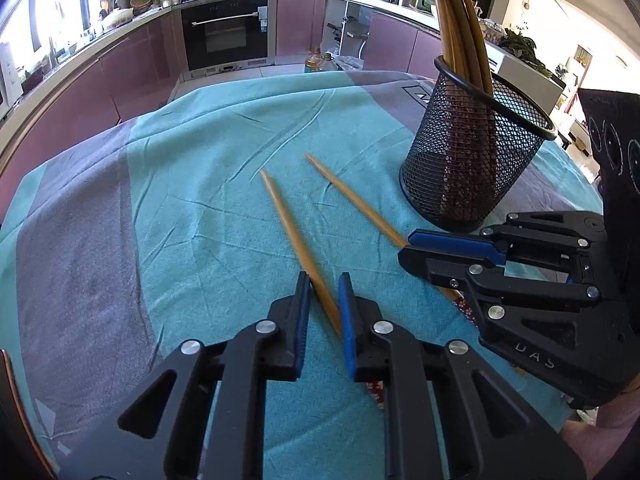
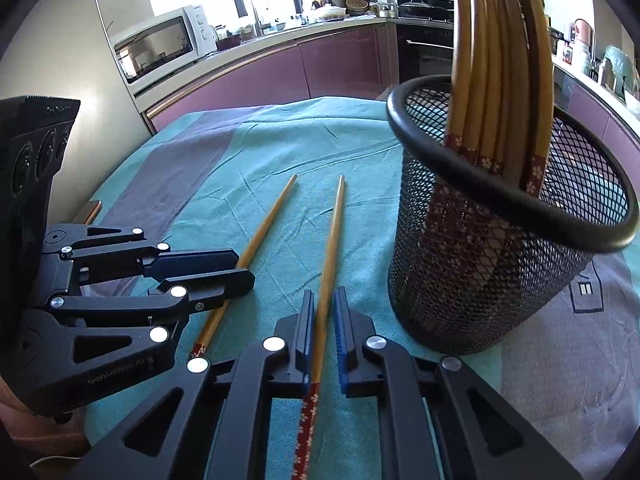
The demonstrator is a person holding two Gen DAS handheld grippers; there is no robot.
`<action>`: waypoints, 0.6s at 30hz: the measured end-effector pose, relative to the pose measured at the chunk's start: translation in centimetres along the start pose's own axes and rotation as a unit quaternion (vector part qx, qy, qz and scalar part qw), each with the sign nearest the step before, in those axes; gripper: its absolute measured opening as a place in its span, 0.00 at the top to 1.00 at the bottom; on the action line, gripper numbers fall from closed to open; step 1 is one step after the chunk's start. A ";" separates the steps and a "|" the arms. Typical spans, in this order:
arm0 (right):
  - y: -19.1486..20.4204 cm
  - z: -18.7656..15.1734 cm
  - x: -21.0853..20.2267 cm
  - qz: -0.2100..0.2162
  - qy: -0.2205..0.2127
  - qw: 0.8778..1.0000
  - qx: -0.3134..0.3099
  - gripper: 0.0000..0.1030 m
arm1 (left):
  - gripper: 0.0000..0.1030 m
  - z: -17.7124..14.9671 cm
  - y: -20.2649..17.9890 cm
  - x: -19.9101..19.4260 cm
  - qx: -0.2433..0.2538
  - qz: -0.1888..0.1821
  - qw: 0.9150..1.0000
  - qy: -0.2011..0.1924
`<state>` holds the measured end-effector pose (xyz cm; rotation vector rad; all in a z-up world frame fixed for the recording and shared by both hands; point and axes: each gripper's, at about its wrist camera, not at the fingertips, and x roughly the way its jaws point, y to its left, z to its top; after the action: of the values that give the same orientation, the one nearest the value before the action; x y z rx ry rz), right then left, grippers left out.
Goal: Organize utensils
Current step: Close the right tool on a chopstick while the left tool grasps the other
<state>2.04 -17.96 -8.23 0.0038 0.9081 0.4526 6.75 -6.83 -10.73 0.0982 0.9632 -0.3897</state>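
Two wooden chopsticks with red flowered ends lie on the teal cloth. My left gripper straddles the left chopstick, its jaws a little apart and not clamped. My right gripper straddles the right chopstick, its jaws also slightly apart around it. Each gripper shows in the other's view: the right gripper over the right chopstick, the left gripper over the left chopstick. A black mesh cup to the right holds several chopsticks.
The teal and purple cloth covers the table. The mesh cup stands close to the right gripper. Kitchen cabinets, an oven and a microwave lie beyond the table's far edge.
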 end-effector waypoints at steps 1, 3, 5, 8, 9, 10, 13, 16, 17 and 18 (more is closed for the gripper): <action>-0.1 -0.1 0.0 0.001 -0.001 1.000 0.002 0.95 | 0.89 0.1 0.1 0.2 -0.003 -0.001 1.000 0.000; -0.3 -0.2 -0.2 0.004 -0.004 1.000 0.008 0.95 | 0.90 0.1 0.1 0.3 -0.010 -0.001 1.000 -0.001; -0.5 -0.1 -0.4 0.010 -0.008 1.000 0.016 0.95 | 0.91 -0.1 0.1 0.1 -0.015 -0.001 1.000 -0.003; -0.7 -0.2 -1.1 0.016 -0.017 0.999 0.021 0.95 | 0.93 -0.2 0.0 0.0 -0.019 -0.002 1.000 -0.004; -0.7 -0.2 -1.4 0.018 -0.021 0.999 0.022 0.95 | 0.93 -0.3 -0.1 0.0 -0.018 0.000 1.000 -0.006; -0.7 -0.2 -1.6 0.020 -0.023 0.999 0.023 0.95 | 0.93 -0.4 -0.2 -0.1 -0.018 0.001 1.000 -0.007; -0.7 -0.2 -2.2 0.030 -0.030 0.999 0.026 0.95 | 0.93 -0.6 -0.4 -0.6 -0.016 0.004 1.000 -0.014; -0.8 -0.3 -2.9 0.043 -0.038 0.998 0.029 0.95 | 0.93 -0.6 -0.4 -1.1 -0.016 0.005 1.000 -0.021; -0.8 -0.3 -3.1 0.047 -0.040 0.998 0.029 0.95 | 0.93 -0.5 -0.5 -1.3 -0.015 0.005 1.000 -0.023; -0.7 -0.4 -3.3 0.050 -0.043 0.997 0.028 0.95 | 0.93 -0.5 -0.5 -1.6 -0.016 0.005 1.000 -0.026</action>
<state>0.28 -19.93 -6.06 0.1197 0.8390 0.5168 5.39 -6.70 -9.71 0.0642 0.9167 -0.3662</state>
